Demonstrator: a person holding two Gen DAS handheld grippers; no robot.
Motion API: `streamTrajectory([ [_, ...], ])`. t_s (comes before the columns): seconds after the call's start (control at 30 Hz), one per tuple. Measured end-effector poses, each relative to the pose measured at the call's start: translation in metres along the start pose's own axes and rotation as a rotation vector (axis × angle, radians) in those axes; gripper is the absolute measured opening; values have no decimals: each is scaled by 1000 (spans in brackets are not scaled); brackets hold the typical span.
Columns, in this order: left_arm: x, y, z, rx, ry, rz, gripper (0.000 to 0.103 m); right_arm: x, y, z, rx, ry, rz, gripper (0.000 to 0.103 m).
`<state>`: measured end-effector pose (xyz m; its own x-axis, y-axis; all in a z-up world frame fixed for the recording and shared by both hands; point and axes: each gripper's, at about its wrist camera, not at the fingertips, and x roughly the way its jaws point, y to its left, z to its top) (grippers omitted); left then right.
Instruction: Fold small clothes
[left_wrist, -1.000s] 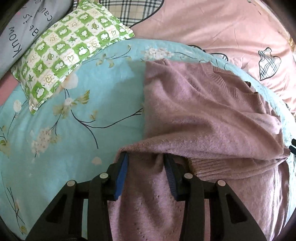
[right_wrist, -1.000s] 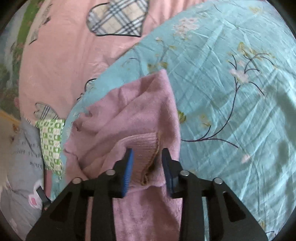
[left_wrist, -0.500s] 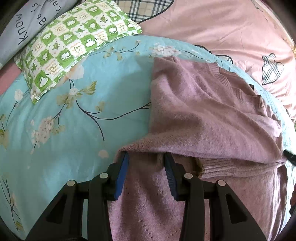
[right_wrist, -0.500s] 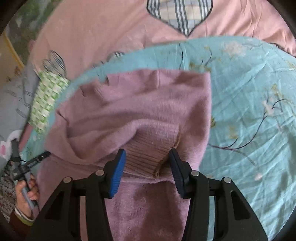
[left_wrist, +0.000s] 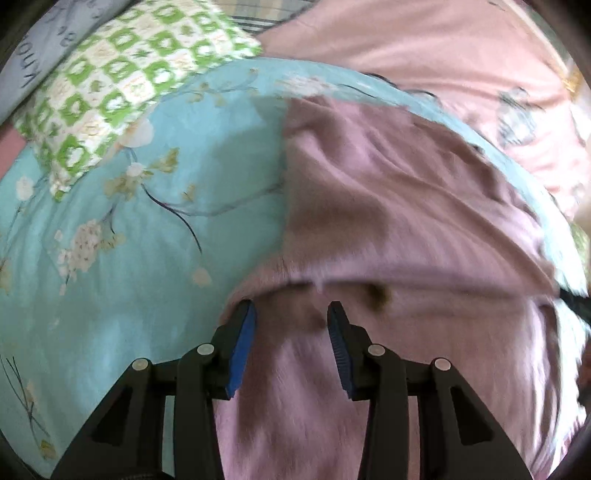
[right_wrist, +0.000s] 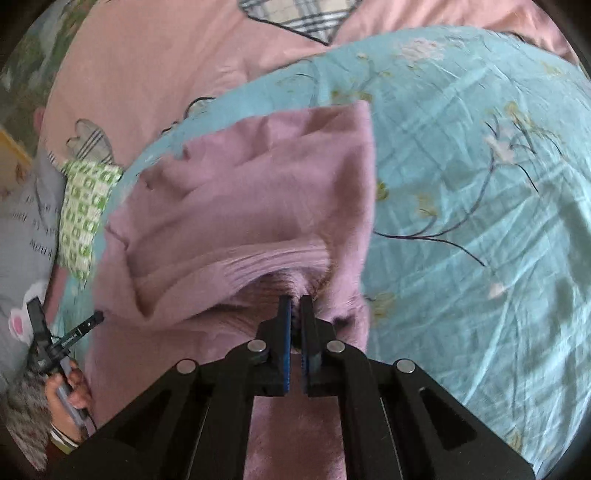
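The sweater (right_wrist: 258, 206) is lying on the blue sheet (right_wrist: 480, 184) (partly folded). The right claw (right_wrist: 294, 306) is pinching a fold of it; the left claw (left_wrist: 291, 317) is hovering wide over its lower part.

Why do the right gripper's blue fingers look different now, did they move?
Yes. The right gripper has closed on the pink sweater, nipping it beside the ribbed cuff.

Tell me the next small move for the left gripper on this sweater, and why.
Probably close the left gripper on the pink sweater fabric lying between its open fingers. The right gripper is already shut on the sweater's fold near the ribbed hem, so both sides could then lift together.
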<state>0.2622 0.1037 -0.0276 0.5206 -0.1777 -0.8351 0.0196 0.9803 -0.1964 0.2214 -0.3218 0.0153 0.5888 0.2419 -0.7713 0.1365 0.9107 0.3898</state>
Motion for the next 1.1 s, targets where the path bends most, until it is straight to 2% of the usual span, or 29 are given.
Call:
streamTrajectory([
  [0.07, -17, 0, -2, 20, 0, -91, 45, -3, 5, 0, -13, -13, 10, 5],
  [0.1, -27, 1, 1, 31, -13, -116, 51, -4, 7, 0, -19, -21, 15, 5],
  [0.13, -35, 1, 8, 40, -31, -116, 63, -5, 9, 1, -27, -26, 22, 5],
  [0.2, -43, 4, 30, 33, -64, -92, 77, -5, 9, -1, -38, -29, 32, 5],
  [0.3, -19, 13, 81, 11, -52, -96, 79, -5, 5, -3, -28, -23, 43, 5],
  [0.43, 46, 24, 133, -44, 60, -92, 76, -4, 4, -7, -5, -16, 61, 5],
  [0.57, 87, 27, 161, -60, 105, -121, 76, -6, 5, -11, -3, -12, 68, 5],
  [0.6, 95, 25, 165, -51, 108, -112, 74, -6, 6, -10, -6, -11, 69, 5],
  [0.67, 106, 19, 168, -19, 98, -97, 51, -6, 6, -10, -10, -8, 73, 5],
  [0.7, 107, 15, 168, -1, 86, -118, 15, -6, 6, -9, -11, -7, 75, 5],
  [0.73, 105, 15, 170, -8, 70, -123, 10, -6, 6, -9, -13, -8, 77, 5],
  [0.77, 100, 14, 173, -15, 48, -109, 8, -7, 6, -8, -17, -11, 79, 5],
  [0.87, 68, 15, 187, -36, -82, -98, 7, -14, 10, -4, -38, -50, 77, 5],
  [0.93, 61, 20, 200, -50, -140, -55, 6, -21, 10, 1, -37, -90, 89, 5],
  [1.0, 73, 24, 206, -54, -129, 39, 0, -18, 6, 7, -20, -91, 75, 5],
  [1.07, 92, 34, 205, -65, -104, 147, 0, -7, -3, 10, 21, -70, 54, 5],
  [1.1, 96, 39, 204, -77, -92, 169, 0, -2, -6, 10, 42, -54, 51, 5],
])
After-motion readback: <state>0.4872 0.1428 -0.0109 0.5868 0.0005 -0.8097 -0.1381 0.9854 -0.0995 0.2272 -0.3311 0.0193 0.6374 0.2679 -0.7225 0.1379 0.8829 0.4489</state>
